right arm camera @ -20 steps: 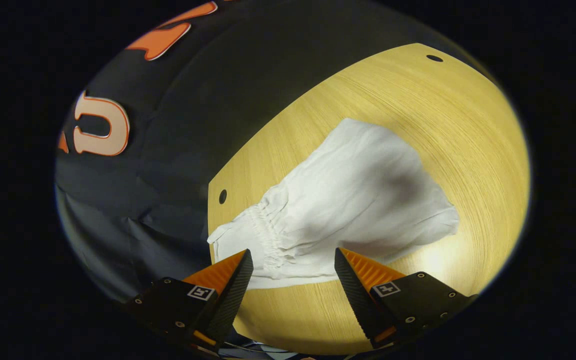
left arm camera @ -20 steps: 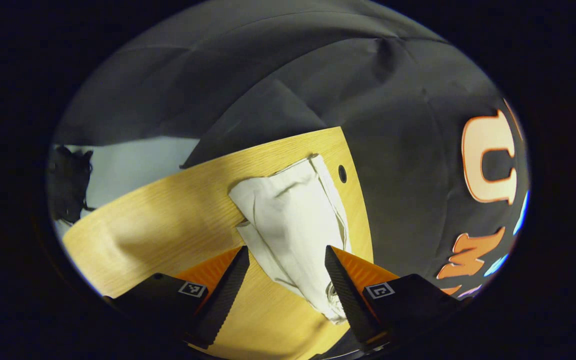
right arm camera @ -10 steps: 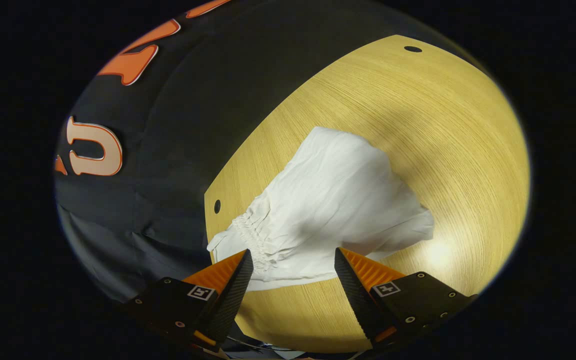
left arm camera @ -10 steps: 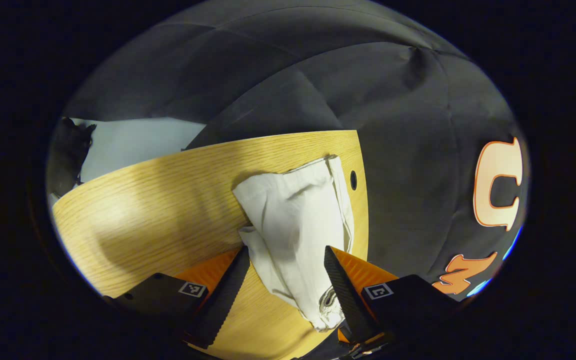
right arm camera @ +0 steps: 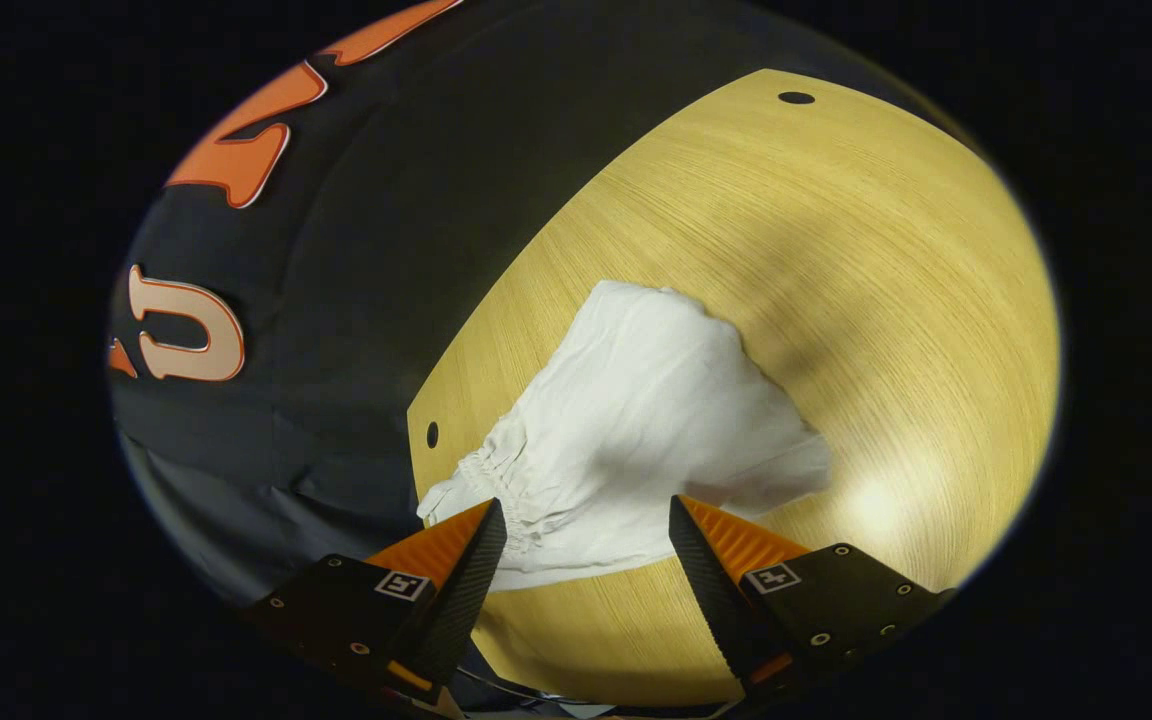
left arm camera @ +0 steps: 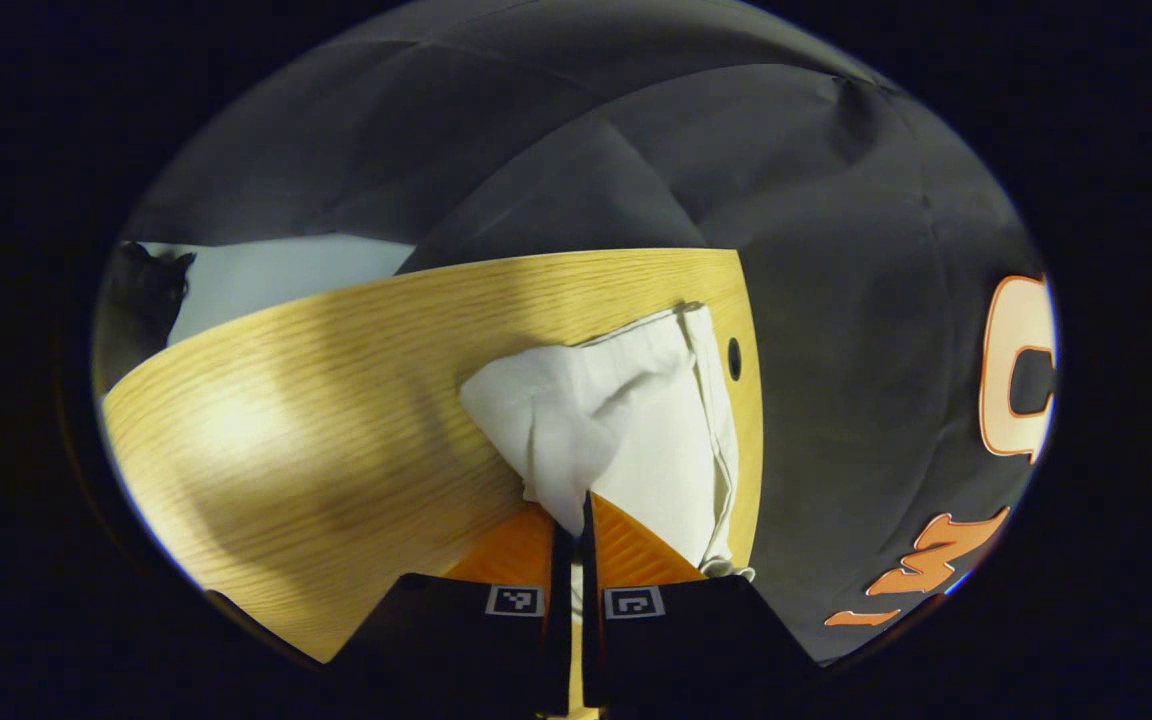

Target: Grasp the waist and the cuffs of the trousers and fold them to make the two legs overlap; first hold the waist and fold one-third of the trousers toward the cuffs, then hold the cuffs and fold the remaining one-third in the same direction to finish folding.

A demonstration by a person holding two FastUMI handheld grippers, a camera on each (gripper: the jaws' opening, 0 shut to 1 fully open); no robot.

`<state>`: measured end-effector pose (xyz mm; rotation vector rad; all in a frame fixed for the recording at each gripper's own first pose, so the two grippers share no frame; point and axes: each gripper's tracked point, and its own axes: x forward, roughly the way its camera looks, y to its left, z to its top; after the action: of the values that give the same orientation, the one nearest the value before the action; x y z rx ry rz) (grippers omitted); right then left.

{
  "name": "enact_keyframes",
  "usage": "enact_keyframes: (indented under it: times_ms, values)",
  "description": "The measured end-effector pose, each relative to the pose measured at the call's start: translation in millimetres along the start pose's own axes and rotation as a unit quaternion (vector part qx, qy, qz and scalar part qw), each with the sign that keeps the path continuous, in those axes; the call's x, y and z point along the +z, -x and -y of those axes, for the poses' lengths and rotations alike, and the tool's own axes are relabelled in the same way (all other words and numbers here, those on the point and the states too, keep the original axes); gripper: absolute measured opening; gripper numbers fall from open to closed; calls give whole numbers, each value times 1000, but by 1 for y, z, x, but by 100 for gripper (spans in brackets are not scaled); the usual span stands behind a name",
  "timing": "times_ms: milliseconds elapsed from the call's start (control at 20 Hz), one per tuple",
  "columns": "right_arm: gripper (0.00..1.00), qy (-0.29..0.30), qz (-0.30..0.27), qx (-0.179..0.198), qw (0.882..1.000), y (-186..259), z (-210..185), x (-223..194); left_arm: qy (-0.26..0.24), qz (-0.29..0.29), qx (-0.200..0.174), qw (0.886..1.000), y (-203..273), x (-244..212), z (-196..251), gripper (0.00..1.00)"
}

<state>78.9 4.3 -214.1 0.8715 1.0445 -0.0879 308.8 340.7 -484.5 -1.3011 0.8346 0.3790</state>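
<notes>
In the left gripper view, the wooden table (left arm camera: 336, 400) shows a fine, straight grain, with a small round hole (left arm camera: 734, 358) near its edge. The white trousers (left arm camera: 636, 420) lie crumpled on it beside that hole, soft and creased. The left gripper (left arm camera: 572, 520) has its fingers pressed together on a pulled-up fold of the cloth.

In the right gripper view, the gathered elastic waist (right arm camera: 496, 470) sits just beside the table edge, the smoother cloth fanning to the right. The right gripper (right arm camera: 586, 520) is spread wide above the trousers (right arm camera: 656, 420), pinching nothing.
</notes>
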Motion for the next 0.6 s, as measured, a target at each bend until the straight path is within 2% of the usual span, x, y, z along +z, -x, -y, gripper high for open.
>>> enact_keyframes:
  times_ms: [50,250,400,600]
  values:
    - [98,1,1,0,1000,4,2,0,-17,2,-5,1000,-7,-1,8,5]
    - [98,6,4,1,1000,12,15,3,-109,22,-24,993,8,-2,56,5]
    - [98,7,4,6,1000,18,24,11,-171,43,-58,983,26,-12,110,5]
    - [98,4,2,20,1000,29,35,21,-221,51,-116,967,52,-46,191,5]
